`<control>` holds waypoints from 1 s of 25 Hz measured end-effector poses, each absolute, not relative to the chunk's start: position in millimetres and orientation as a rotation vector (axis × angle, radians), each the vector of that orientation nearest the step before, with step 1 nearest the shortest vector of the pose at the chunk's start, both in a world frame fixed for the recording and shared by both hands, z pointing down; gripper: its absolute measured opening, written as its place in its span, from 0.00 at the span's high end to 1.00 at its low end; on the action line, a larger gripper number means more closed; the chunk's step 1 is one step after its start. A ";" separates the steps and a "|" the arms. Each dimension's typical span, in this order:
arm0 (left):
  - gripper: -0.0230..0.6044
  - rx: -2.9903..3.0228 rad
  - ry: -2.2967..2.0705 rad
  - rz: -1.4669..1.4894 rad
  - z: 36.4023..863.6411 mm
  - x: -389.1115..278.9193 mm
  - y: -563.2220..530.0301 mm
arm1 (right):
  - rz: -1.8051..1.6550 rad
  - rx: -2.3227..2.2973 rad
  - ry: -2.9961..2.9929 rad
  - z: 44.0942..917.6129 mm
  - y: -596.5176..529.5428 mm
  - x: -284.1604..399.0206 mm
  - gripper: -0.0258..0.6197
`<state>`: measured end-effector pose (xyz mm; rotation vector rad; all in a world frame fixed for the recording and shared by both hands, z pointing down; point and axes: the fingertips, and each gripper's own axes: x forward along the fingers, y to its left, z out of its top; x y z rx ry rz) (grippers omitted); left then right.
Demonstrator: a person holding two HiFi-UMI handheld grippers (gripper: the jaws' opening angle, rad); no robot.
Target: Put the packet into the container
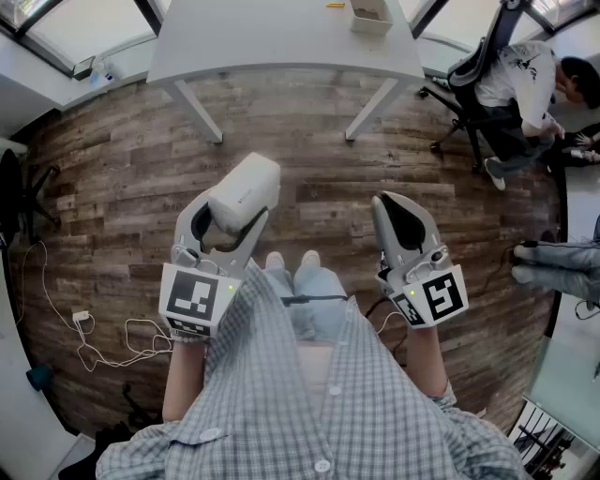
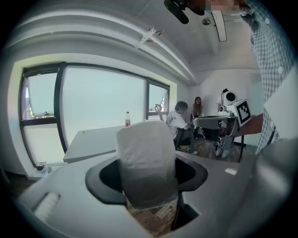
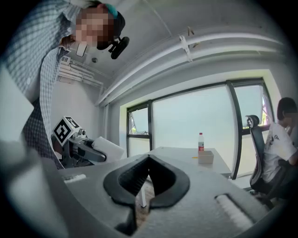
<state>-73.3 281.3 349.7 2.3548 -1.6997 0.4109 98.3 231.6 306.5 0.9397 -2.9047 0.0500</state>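
Note:
My left gripper (image 1: pixel 239 217) is shut on a white plastic-wrapped packet (image 1: pixel 246 190), which sticks out past the fingertips. In the left gripper view the packet (image 2: pixel 146 162) stands upright between the jaws and fills the gap. My right gripper (image 1: pixel 387 201) hangs beside it, shut with nothing in it; its jaws meet at the tips (image 3: pixel 148 159). The container (image 1: pixel 370 16), a small open pale box, sits on the far grey table (image 1: pixel 281 42), well ahead of both grippers. It also shows in the right gripper view as the container (image 3: pixel 205 157) next to a bottle (image 3: pixel 200 141).
I stand on a wooden plank floor (image 1: pixel 309 141), some way back from the table. A person sits in an office chair (image 1: pixel 487 103) at the far right. White cables (image 1: pixel 94 337) lie on the floor at my left. Windows run behind the table.

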 end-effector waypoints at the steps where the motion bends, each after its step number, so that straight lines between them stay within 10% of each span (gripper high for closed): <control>1: 0.53 2.357 -1.700 0.403 348.9 -72.1 280.9 | 0.048 0.943 -2.904 306.1 231.7 99.7 0.96; 25: 0.52 2.257 -1.814 0.341 338.7 -119.2 304.0 | 0.062 0.912 -2.923 303.4 242.3 76.6 0.96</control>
